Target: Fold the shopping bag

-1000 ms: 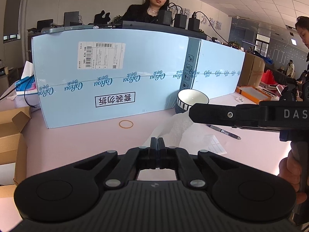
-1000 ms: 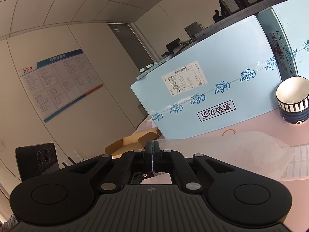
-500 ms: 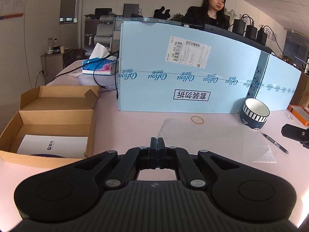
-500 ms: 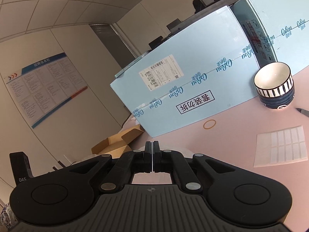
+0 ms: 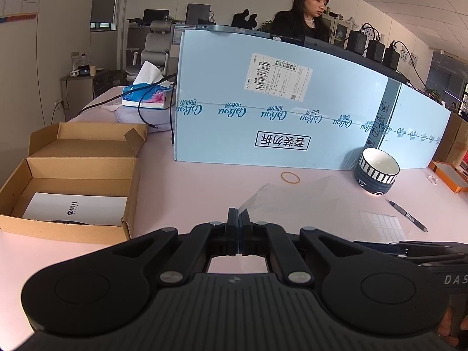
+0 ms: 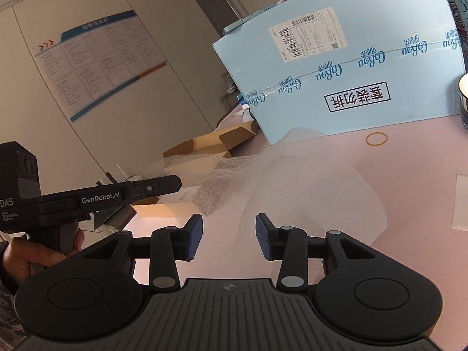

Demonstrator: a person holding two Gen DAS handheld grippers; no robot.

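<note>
One translucent plastic shopping bag (image 6: 295, 181) is spread on the pink table (image 5: 204, 187). Its edge appears pinched in the closed left gripper (image 5: 238, 222). The right gripper (image 6: 229, 228) has just been opening; nothing is clamped, the bag lying just ahead.

Blue carton (image 5: 278, 117) across centre frame. Striped bowl (image 5: 377, 172) right, rubber band (image 5: 290, 177) centre, pen (image 5: 408, 215) lower right. Open cardboard box (image 5: 73, 175) left; tissue box (image 5: 144, 96) upper left. Wall poster (image 6: 99, 58) upper left, right-wrist view.
</note>
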